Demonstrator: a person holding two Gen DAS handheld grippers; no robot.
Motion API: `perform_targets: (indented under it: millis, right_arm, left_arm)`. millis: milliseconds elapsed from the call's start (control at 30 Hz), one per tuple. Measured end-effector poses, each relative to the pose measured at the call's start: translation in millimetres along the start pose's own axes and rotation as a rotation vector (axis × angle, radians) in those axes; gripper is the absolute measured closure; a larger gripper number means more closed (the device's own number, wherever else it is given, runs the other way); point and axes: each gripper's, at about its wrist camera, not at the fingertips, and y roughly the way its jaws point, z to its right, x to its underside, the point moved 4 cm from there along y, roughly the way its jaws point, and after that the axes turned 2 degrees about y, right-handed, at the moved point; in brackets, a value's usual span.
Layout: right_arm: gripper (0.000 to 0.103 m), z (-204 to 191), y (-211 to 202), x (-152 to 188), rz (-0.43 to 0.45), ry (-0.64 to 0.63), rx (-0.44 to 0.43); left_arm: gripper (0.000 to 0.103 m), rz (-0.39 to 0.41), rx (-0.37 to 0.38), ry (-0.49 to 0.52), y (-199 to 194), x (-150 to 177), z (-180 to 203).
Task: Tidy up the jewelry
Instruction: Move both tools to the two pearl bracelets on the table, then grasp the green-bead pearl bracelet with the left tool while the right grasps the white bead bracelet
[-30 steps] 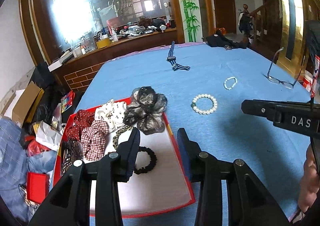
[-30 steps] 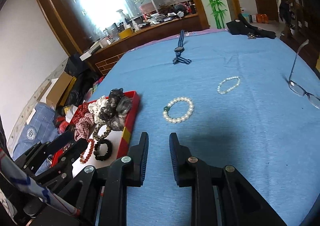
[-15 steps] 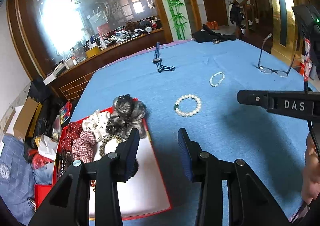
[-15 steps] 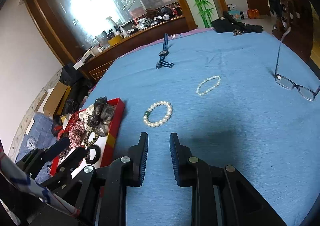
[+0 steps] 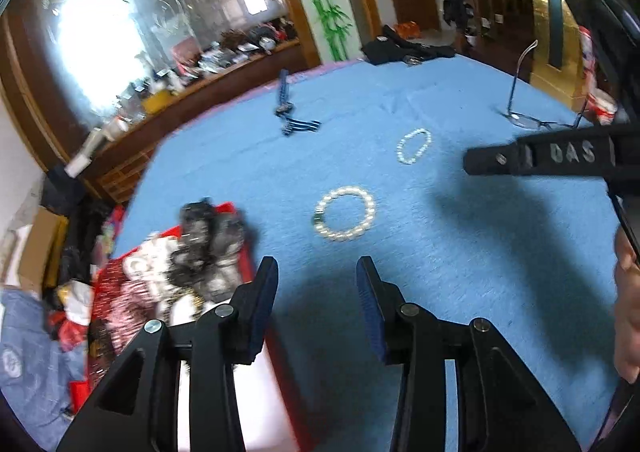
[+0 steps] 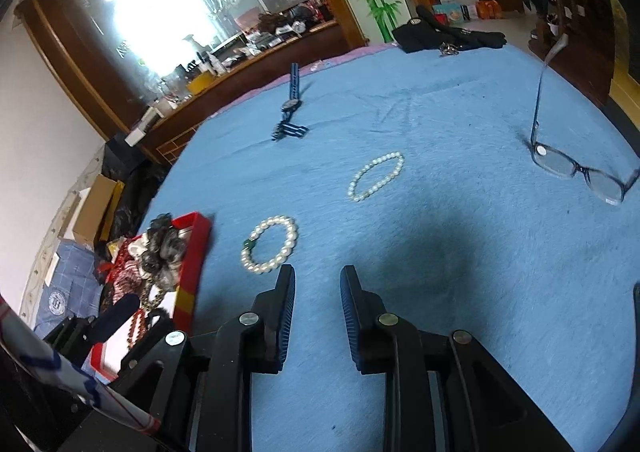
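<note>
A large pearl bracelet (image 5: 340,238) with one green bead lies on the blue cloth just ahead of my left gripper (image 5: 316,268), which is open and empty. In the right wrist view that bracelet (image 6: 264,268) sits ahead and left of my right gripper (image 6: 318,274), whose jaws are opening with nothing between them. A smaller pearl bracelet (image 5: 402,152) (image 6: 396,157) lies farther off. The red tray (image 5: 224,208) (image 6: 196,252) at the left holds scrunchies (image 5: 208,240) and beaded bands.
A blue striped watch (image 5: 286,108) (image 6: 290,105) lies toward the far edge. Glasses (image 5: 528,120) (image 6: 576,170) rest at the right. A black garment (image 6: 440,36) lies at the far end. Boxes and bags crowd the floor left of the table.
Both grippers have moved right, off the tray side and toward the large pearl bracelet. The tray has slid to the left of both views. The right jaws stand slightly wider.
</note>
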Motion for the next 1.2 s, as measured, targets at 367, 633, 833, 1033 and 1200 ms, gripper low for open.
perform_targets:
  millis: [367,633,833,1033,1200]
  right_arm:
    - [0.069,27,40,-51,-0.035,0.097,0.082]
    - [0.069,44,53,-52,-0.062,0.131,0.103]
    - [0.069,49,56,-63,-0.068,0.127,0.133]
    - [0.069,50,74,-75,-0.099,0.129,0.162]
    - [0.069,52,91,-85,-0.114,0.096,0.229]
  left_arm:
    - [0.064,-0.187,0.298,-0.098,71,-45,-10]
    - [0.064,-0.273,0.214,-0.014,120,-47,18]
    - [0.092,-0.282,0.232,-0.019,131,-46,25]
    - [0.094,-0.278,0.287,-0.093,129,-43,19]
    - [0.094,-0.24,0.334,-0.14,110,-44,10]
